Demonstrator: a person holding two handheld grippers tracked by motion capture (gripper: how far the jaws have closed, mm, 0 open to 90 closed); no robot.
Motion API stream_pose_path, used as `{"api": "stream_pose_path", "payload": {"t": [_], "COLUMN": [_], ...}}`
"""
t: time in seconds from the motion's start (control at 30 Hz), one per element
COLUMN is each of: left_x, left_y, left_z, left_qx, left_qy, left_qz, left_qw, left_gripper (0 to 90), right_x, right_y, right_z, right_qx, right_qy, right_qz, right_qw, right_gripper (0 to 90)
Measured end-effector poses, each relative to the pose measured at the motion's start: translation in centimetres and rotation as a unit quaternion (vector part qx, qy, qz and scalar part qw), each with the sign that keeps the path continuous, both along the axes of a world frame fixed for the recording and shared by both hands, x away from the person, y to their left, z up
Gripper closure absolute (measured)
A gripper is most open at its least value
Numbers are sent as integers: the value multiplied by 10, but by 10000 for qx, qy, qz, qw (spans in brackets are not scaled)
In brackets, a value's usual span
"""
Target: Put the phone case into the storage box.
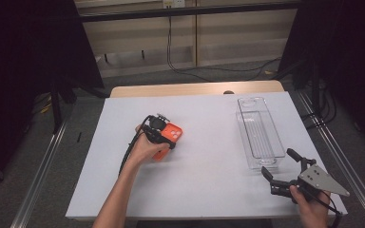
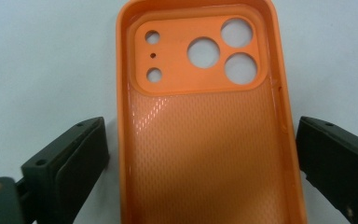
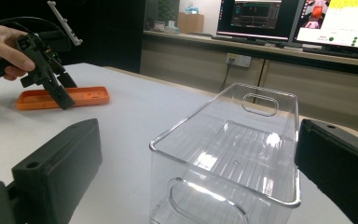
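The left gripper (image 1: 164, 135) hangs wide open astride the orange phone case (image 1: 168, 137), which lies on the white table (image 1: 204, 156). Picking up looks underway; next, close on its edges. Rightward, the right gripper (image 1: 283, 166) waits open near the clear bin (image 1: 259, 135).

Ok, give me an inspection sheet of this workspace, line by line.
Surface: white table top, flat, on a wooden table.
Job's things: orange phone case lying open side up; clear plastic bin standing empty at the right.
Clutter: nothing seen.
Grippers: left gripper open, a jaw on each side of the case, not touching it; right gripper open, near the bin's near end, holding nothing.
Cables: black cable trailing from the left gripper; cords on the floor beyond the table.
Surroundings: monitors on a counter, dark curtains at both sides.
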State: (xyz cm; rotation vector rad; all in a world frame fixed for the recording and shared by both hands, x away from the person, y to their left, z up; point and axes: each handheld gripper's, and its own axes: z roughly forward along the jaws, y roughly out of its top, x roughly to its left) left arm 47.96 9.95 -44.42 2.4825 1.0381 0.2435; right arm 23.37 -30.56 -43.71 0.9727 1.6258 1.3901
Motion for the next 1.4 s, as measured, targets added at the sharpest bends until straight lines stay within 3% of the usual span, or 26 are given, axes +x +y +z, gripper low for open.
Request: {"api": "stream_pose_path", "payload": {"t": [0.4,0.73,0.87,1.4], "left_x": [2,6,5,4], "left_y": [1,-1,-2,-1], "left_z": [-1,4,6,7], "left_qx": [-15,126,131,49], "left_qy": [77,264,237,213], "left_qz": [-31,-91,-57,33], "left_qw": [10000,9995,9996,9998], "left_gripper": [1,92,144,158], "right_x": [0,0,0,1], "right_y": [1,1,1,1], "right_z": [0,0,0,-1], "right_qx": [-60,-68,-70,-57], "right_qy": [-14,-15,-8,4], "right_qz": [17,10,18,19], "right_qw": [10000,10000,10000,10000], "right_gripper": [3,4,3,3]}}
